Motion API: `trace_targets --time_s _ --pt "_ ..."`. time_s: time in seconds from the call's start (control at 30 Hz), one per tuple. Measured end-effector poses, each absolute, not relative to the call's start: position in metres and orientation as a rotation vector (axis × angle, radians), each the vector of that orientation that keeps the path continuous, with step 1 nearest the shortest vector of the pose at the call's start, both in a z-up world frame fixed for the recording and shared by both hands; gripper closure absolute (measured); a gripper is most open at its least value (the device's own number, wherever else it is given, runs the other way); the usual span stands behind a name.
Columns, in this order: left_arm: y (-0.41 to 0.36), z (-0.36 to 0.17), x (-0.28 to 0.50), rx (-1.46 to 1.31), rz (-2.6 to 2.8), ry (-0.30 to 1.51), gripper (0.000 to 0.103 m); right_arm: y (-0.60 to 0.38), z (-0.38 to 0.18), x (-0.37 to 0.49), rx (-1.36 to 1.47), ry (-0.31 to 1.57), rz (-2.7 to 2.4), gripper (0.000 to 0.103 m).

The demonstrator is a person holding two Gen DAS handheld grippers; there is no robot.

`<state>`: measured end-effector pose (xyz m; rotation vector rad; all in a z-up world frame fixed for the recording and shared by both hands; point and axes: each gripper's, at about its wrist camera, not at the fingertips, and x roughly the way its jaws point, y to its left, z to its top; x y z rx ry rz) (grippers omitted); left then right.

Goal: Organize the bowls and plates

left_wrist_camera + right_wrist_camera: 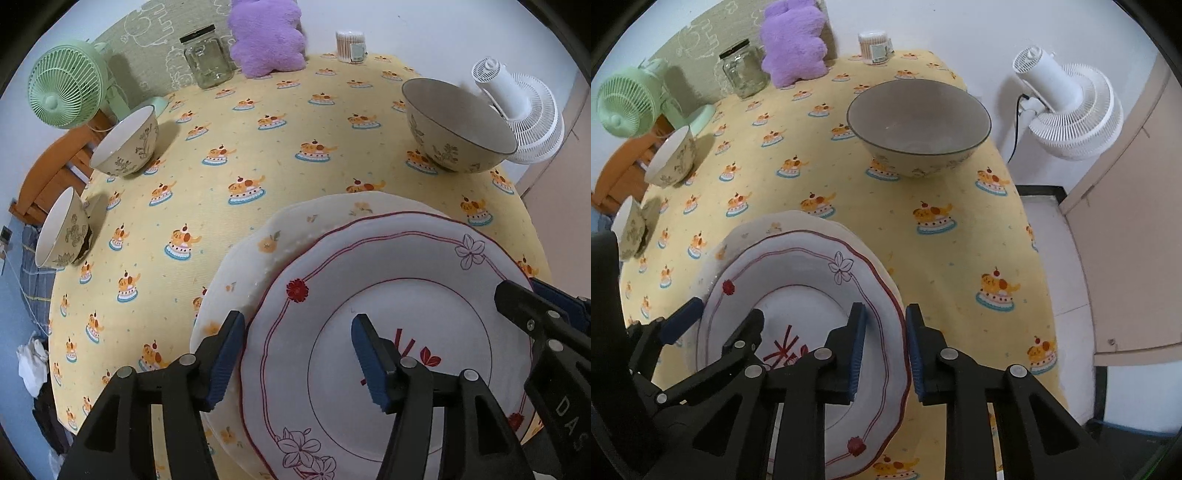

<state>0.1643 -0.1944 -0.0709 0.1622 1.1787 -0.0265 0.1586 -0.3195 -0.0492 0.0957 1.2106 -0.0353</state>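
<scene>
small bowls: two (127, 142) (62, 230) at the worktop's (258, 155) left edge, apart
left hand-held gripper (297, 354): released, pads either side of the top plate's left rim, not pressing
plates: red-trimmed plate (388, 295) stacked on orange-flower plate (258, 251), near edge of worktop
right hand-held gripper (884, 350): clenched on red-trimmed plate's right rim
large bowl (919, 125): upright, far right of worktop, well apart from plates
</scene>
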Motion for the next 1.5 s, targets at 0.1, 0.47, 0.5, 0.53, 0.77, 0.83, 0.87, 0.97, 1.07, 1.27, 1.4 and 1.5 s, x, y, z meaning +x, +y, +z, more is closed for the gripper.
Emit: trace_targets --time_s 0.1,0.47,0.5,0.53,0.77,0.83,0.87,0.97,1.07,1.27,1.4,1.5 --pt "-0.194 -0.071 0.164 0.160 -0.027 1.179 0.043 -0.320 -0.049 0.159 0.098 1.211 -0.033 0.078" --pt "-0.173 -0.067 0.163 0.095 -0.015 1.181 0.038 -0.308 -0.048 0.171 0.071 1.195 -0.025 0.078" --pt "-0.171 -0.067 0.164 0.088 -0.012 1.180 0.038 -0.306 -0.048 0.172 0.066 1.195 -0.023 0.078" --pt "-0.169 -0.066 0.164 0.078 -0.011 1.179 0.038 -0.304 -0.049 0.173 0.061 1.193 -0.022 0.077" --pt "-0.162 -0.064 0.164 0.044 -0.038 1.180 0.035 -0.293 -0.058 0.176 0.015 1.210 -0.038 0.073" --pt "-0.161 -0.065 0.162 0.037 -0.045 1.184 0.034 -0.291 -0.060 0.175 0.002 1.214 -0.044 0.072" --pt "-0.161 -0.065 0.162 0.038 -0.045 1.183 0.034 -0.291 -0.060 0.175 -0.004 1.214 -0.046 0.072" --pt "-0.162 -0.065 0.160 0.034 -0.054 1.184 0.031 -0.289 -0.060 0.174 -0.009 1.213 -0.053 0.071" --pt "-0.163 -0.065 0.157 0.036 -0.068 1.186 0.028 -0.286 -0.061 0.173 -0.029 1.217 -0.063 0.069" --pt "-0.159 -0.066 0.151 0.024 -0.072 1.196 0.023 -0.282 -0.062 0.167 -0.018 1.227 -0.040 0.048" --pt "-0.150 -0.065 0.146 -0.008 -0.071 1.202 0.020 -0.282 -0.060 0.162 -0.020 1.225 -0.065 0.036" --pt "-0.142 -0.062 0.142 -0.021 -0.069 1.198 0.019 -0.279 -0.057 0.157 -0.015 1.220 -0.068 0.030"
